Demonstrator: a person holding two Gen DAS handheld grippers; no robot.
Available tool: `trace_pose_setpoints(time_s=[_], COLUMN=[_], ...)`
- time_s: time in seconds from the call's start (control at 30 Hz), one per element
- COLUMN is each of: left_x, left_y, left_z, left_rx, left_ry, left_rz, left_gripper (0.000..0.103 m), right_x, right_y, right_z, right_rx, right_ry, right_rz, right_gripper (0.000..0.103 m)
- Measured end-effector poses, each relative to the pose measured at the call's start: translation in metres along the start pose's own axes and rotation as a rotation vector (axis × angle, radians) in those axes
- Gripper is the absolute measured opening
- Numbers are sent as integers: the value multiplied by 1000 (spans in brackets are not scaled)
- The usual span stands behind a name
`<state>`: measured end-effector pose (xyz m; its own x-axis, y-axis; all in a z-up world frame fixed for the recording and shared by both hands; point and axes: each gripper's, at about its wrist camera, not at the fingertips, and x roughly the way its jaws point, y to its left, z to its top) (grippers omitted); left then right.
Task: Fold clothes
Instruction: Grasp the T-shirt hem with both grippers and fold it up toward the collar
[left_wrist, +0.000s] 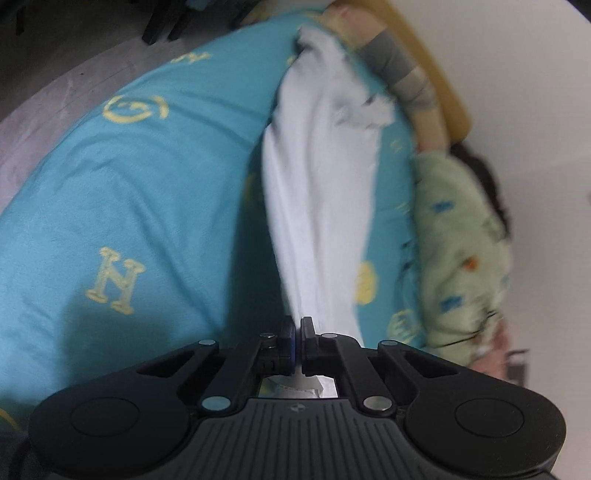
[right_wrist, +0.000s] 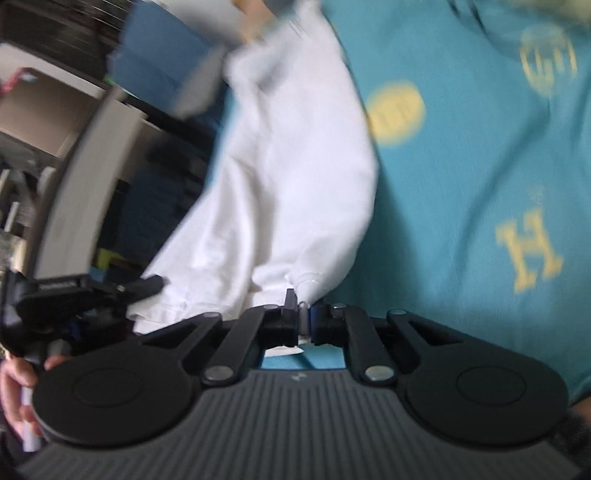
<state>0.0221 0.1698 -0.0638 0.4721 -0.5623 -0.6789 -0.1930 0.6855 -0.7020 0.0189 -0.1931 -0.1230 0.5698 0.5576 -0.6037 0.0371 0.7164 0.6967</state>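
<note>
While both tools grip, left tool (left_wrist: 297, 341) and right tool (right_wrist: 301, 317) clamped on white cotton garment (left_wrist: 317, 206), hanging ahead over teal patterned bedspread (left_wrist: 129, 184): keep tension even, lower flat.

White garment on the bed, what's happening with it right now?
A person is working with a handheld gripper in each hand. The left gripper and the right gripper are each shut on an edge of the white garment, which hangs stretched above the teal bedspread. The left gripper also shows in the right wrist view, at the garment's left edge. No fold is made yet. A green patterned cloth lies at the bed's far side.
</note>
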Motion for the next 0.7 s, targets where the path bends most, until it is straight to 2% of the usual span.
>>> trace_pose_setpoints(time_s=[0.17,0.23,0.33,0.43,0.53,0.6,0.7], left_x=[-50,-67,-88,-94,-92,-90,-83], left_y=[-36,-41,-42,-28,-10,-4,-8], left_z=[-12,-31,-65,-102,-127,-132,-113], left_rx=[10,26,31,27,10,-16,-4], left_ry=[-89,-100,-103,-91,-79,-82,-92], left_rz=[-130,-151,-181,-193,-196,-209,-189], left_gripper=[2,2,2,2,2,2,2], right_x=[-87,-116,-149,-168,-164,-165,-162], right_y=[40,47,39,28,24,22,24], right_z=[20,15,-3,-36,-62,-65,-52], right_rx=[-80,-107,-128,-127,-115,-106,-104], right_ry=[-179,-229,-257,-256,-254,-250,-243], right_rz=[65,63,52,37,30,31,28], right_gripper=[8,8,8,8,8,8,8])
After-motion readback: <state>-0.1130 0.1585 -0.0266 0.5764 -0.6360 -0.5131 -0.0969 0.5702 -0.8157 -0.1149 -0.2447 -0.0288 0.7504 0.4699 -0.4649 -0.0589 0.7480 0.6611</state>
